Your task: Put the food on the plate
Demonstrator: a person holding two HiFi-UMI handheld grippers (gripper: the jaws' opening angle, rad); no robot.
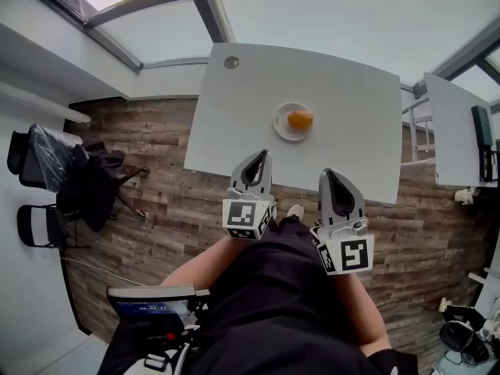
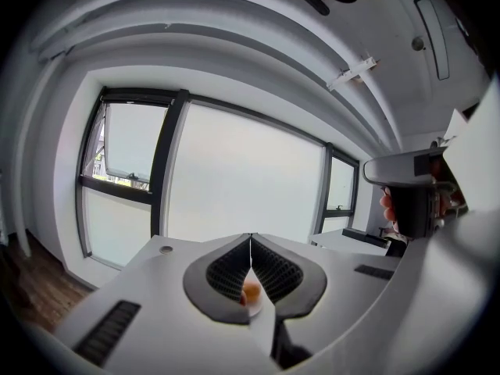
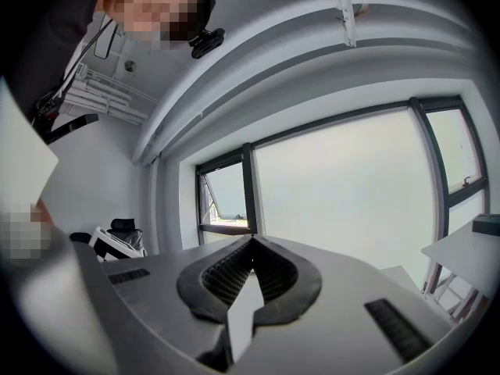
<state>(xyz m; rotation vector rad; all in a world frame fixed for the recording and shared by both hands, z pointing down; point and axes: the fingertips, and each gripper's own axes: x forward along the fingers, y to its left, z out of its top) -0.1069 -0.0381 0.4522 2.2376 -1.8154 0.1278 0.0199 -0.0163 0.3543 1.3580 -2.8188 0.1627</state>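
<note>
White desk (image 1: 234,131): left claw (image 1: 260,156), right claw (image 1: 328,175) clenched empty; orange food (image 1: 300,119) on plate (image 1: 280,127) ahead, likely light, slippery; pinch sides.

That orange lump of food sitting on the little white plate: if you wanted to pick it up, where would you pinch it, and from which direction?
Probably from straight above, pinching across the widest middle of the orange food. It looks rounded and lies in a shallow plate, whose rim would get in the way of a low sideways approach.
</note>
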